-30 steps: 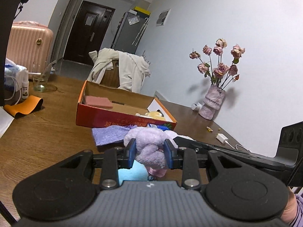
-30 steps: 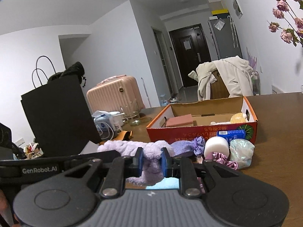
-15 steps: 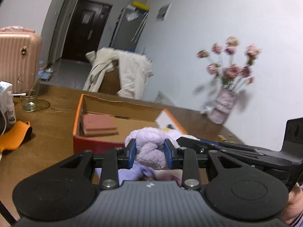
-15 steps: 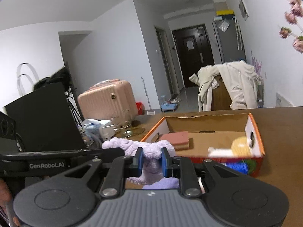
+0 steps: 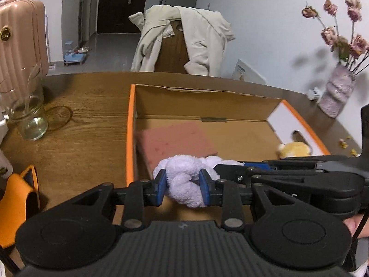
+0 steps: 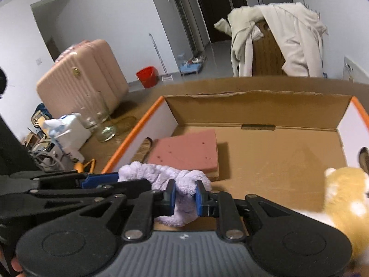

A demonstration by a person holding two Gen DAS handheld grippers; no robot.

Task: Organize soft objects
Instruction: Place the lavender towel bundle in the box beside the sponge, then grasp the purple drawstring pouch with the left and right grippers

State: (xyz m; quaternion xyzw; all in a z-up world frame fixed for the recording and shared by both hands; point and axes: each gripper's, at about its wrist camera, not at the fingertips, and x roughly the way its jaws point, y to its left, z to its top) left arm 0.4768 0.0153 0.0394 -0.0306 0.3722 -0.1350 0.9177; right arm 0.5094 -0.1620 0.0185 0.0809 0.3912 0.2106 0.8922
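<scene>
Both grippers moved from table edge to over cardboard box [image 5: 130, 124] in last 1 s. Left gripper [image 5: 182, 190] and right gripper [image 6: 184, 197] both clamped on lavender plush headband [image 5: 184, 180], hanging above box floor beside pink sponge [image 6: 188, 153]. Likely next: release.

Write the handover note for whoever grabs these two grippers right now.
Left gripper: shut on the fluffy lilac terry headband.
Right gripper: shut on the same headband's other end.
The headband hangs between both grippers over the near edge of the orange-rimmed cardboard box.
Done, judging by the box: a pink foam sponge block lies on its floor towards the left, and a yellow plush toy sits at its right end.
Left: lower the headband onto bare cardboard right of the sponge, open both grippers, then fetch any remaining soft items; none are in view now.
</scene>
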